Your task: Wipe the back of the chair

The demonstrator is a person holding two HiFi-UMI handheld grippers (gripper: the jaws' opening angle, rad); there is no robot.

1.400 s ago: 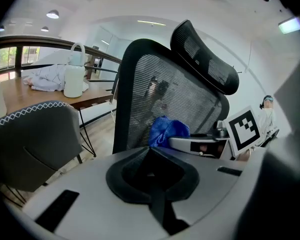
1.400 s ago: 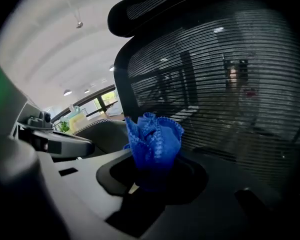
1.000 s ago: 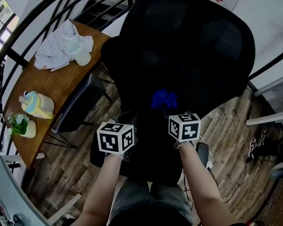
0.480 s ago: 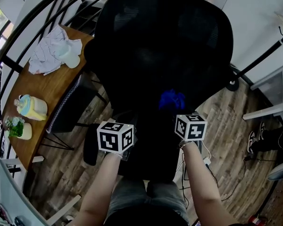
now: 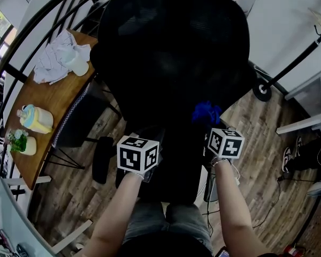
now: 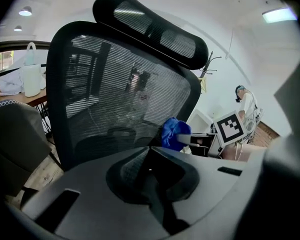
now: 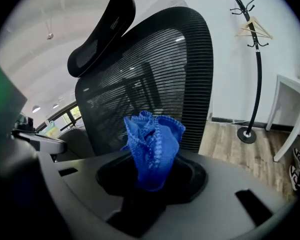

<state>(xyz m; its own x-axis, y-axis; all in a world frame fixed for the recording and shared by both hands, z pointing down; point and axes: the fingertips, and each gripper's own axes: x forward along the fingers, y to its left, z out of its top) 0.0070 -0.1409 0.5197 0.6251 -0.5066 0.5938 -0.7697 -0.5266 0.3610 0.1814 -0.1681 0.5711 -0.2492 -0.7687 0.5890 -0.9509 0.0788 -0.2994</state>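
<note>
Here the right gripper [image 7: 151, 181] pinches blue cloth [image 7: 152, 144] beside the chair [image 7: 155, 84].

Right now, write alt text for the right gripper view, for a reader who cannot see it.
The right gripper holds a bunched blue cloth in its jaws, in front of the black mesh chair back. A coat stand stands on the wood floor at right.

I had bright, even indoor light in all three views. The window [image 5: 0, 23] was washed out, and a ceiling lamp [image 6: 25, 11] glared. The black chair back [image 5: 171, 52] lost detail in shadow. Edges bowed and darkened. Near foregrounds looked soft, but the blue cloth [image 7: 152, 149] was sharp.
</note>
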